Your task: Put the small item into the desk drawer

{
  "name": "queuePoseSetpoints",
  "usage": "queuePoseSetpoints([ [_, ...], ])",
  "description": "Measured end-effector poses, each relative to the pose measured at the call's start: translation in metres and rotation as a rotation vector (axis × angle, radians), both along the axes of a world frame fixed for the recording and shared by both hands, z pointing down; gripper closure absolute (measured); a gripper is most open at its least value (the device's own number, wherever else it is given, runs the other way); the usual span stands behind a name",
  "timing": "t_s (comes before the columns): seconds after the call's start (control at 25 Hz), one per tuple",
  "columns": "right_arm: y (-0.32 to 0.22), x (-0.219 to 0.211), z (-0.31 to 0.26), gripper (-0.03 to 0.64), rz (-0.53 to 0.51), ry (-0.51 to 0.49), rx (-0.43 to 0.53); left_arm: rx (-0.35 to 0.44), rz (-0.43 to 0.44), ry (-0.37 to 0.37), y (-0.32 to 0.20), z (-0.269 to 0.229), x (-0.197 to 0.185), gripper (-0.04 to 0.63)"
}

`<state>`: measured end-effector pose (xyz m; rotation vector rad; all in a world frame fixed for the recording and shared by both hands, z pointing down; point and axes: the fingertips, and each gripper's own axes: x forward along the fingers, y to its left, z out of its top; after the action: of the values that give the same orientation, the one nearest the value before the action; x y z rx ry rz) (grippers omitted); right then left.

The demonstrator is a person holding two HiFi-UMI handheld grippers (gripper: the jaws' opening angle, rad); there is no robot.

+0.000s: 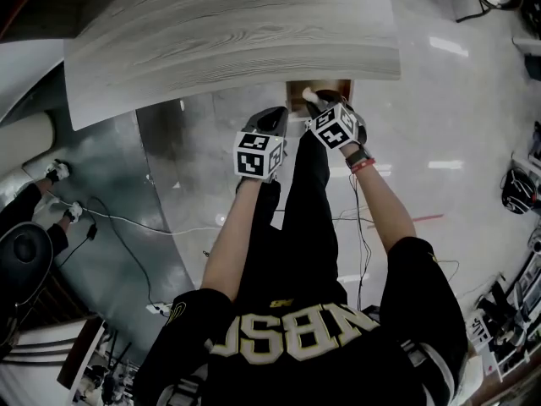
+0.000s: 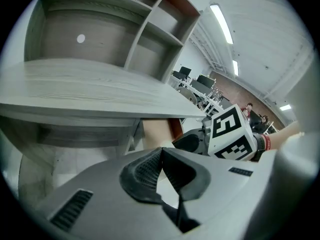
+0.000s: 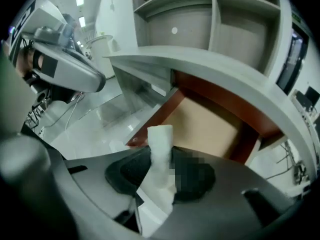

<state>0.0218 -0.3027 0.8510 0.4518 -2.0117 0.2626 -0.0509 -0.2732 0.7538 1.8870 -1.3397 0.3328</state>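
Looming over the whole play is the desk [image 1: 228, 32], its pale wood top filling the upper part of the head view. Tucked under its front edge, towards the right corner, the drawer [image 3: 156, 115] stands pulled out, red-brown walls around a bare tan floor.

The right gripper [image 3: 160, 153] is the one in business. Its jaws are clamped on the small white item [image 3: 160, 136], a soft folded strip that stands up out of the pads. The strip's long axis runs roughly along the jaws, its free end poking out past the tips towards the drawer. The open drawer lies straight ahead of those tips and a little below, so the carry looks almost done; what remains is probably a short reach forward over the near rim and a release. The right arm is stretched out, the gripper just short of the drawer's mouth.

The left gripper [image 2: 161, 151] hangs beside it, farther from the drawer, jaws pressed together on nothing.
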Motion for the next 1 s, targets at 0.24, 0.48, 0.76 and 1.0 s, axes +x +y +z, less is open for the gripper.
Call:
queuePoseSetpoints([
  [0.24,-0.002,-0.006,0.025,0.479,-0.164,0.073,0.045,-0.004,0.007,0.032,-0.001,0.009,0.006,0.58],
  [0.48,-0.006,-0.004,0.047,0.478,-0.243,0.125,0.038,-0.012,-0.013,0.025,0.0,0.016,0.001,0.581],
  [0.76,-0.006,0.0,0.06,0.469,-0.231,0.153,-0.006,-0.026,-0.021,0.023,0.005,0.017,-0.002,0.581],
  [1.0,-0.007,-0.001,0.059,0.433,-0.189,0.169,-0.035,-0.037,-0.027,0.029,0.008,0.016,-0.008,0.58],
])
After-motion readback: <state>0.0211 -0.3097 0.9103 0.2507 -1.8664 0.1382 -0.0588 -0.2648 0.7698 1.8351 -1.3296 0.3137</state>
